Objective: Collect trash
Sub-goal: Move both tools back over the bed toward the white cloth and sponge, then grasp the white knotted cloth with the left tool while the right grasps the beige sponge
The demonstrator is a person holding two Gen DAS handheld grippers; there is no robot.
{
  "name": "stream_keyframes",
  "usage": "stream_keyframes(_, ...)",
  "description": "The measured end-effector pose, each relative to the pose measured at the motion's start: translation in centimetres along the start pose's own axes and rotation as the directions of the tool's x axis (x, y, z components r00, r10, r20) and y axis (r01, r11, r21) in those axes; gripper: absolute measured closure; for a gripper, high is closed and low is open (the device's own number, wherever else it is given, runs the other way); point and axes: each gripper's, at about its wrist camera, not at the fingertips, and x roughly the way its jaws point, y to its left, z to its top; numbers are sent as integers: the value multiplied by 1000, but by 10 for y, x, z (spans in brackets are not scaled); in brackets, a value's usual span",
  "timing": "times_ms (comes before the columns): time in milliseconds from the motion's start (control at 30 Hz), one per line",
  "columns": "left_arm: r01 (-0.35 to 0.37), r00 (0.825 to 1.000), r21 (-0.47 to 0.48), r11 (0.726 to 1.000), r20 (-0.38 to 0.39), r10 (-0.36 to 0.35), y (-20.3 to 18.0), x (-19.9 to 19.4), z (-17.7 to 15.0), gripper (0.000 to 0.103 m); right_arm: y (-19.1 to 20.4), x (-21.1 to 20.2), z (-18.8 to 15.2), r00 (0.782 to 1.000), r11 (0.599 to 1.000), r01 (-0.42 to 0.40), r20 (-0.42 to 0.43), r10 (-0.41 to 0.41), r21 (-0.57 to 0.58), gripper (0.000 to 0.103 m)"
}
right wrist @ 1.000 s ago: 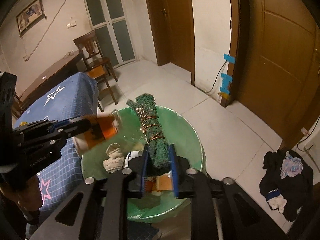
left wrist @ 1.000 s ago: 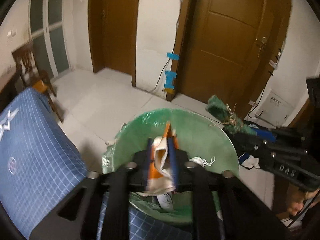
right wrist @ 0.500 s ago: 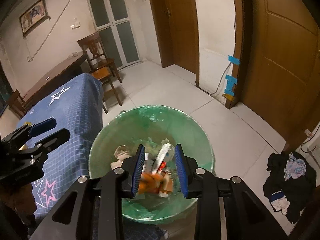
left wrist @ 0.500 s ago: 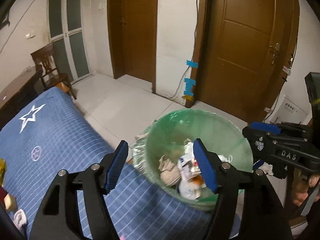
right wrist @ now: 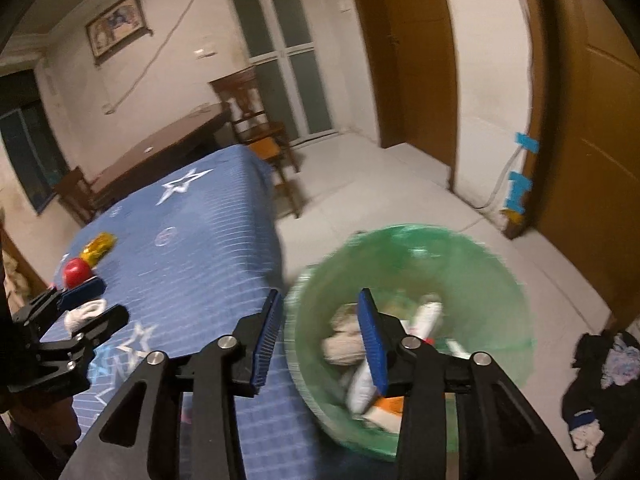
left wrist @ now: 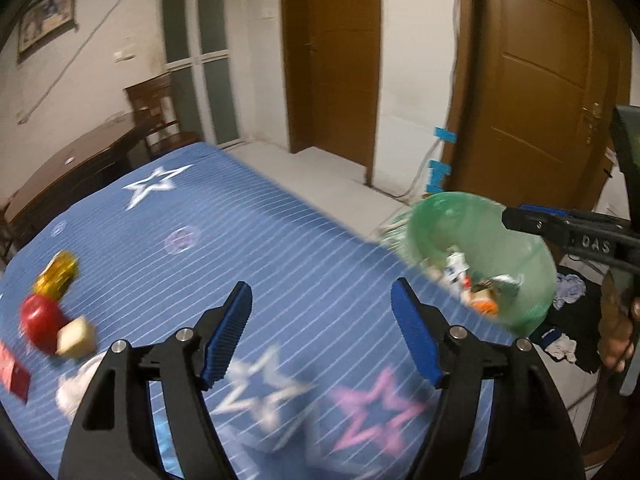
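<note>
A green-lined trash bin [left wrist: 532,248] [right wrist: 500,280] stands on the floor beside the blue star-patterned table [left wrist: 224,240] [right wrist: 192,240], with several pieces of trash inside. My left gripper [left wrist: 322,320] is open and empty above the table, left of the bin. My right gripper [right wrist: 318,324] is open and empty at the bin's left rim. On the table's left end lie a red apple [left wrist: 38,320] [right wrist: 76,272], a gold wrapper [left wrist: 58,274] [right wrist: 98,247], a beige block [left wrist: 76,338], a white crumpled piece [left wrist: 74,384] [right wrist: 86,314] and a red packet [left wrist: 12,368].
A wooden chair [right wrist: 260,136] and a dark wooden desk [right wrist: 160,152] stand behind the table. Brown doors [left wrist: 532,92] line the wall. A pile of dark clothes [right wrist: 600,380] lies on the floor right of the bin. White tiled floor [right wrist: 380,192] lies beyond.
Both grippers dropped their trash into the bin: the left let go of the orange-white wrapper, the right the green scrubber. Both then opened wider and swung left toward the table.
</note>
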Motion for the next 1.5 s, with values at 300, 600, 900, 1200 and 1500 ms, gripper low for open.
stream_keyframes(300, -211, 977, -130, 969, -45, 206, 125, -50, -57, 29, 113, 44, 3, 988, 979, -152, -52, 146, -136, 37)
stream_keyframes(600, -155, 985, -131, 979, -103, 142, 188, -20, -78, 22, 209, 83, 18, 964, 938, -261, -117, 240, -230, 24)
stream_keyframes(900, -210, 970, -137, 968, -156, 188, 201, 5, -83, 65, 296, 122, 26, 936, 861, -350, -182, 302, -370, 24)
stream_keyframes(1200, -249, 968, -229, 941, -98, 232, 210, -74, -117, 71, 373, 159, 3, 873, 667, -487, -322, 366, -564, 24)
stream_keyframes(1500, -259, 966, -324, 910, -72, 249, 224, -114, -131, 71, 430, 193, -6, 823, 443, -565, -435, 365, -696, 24)
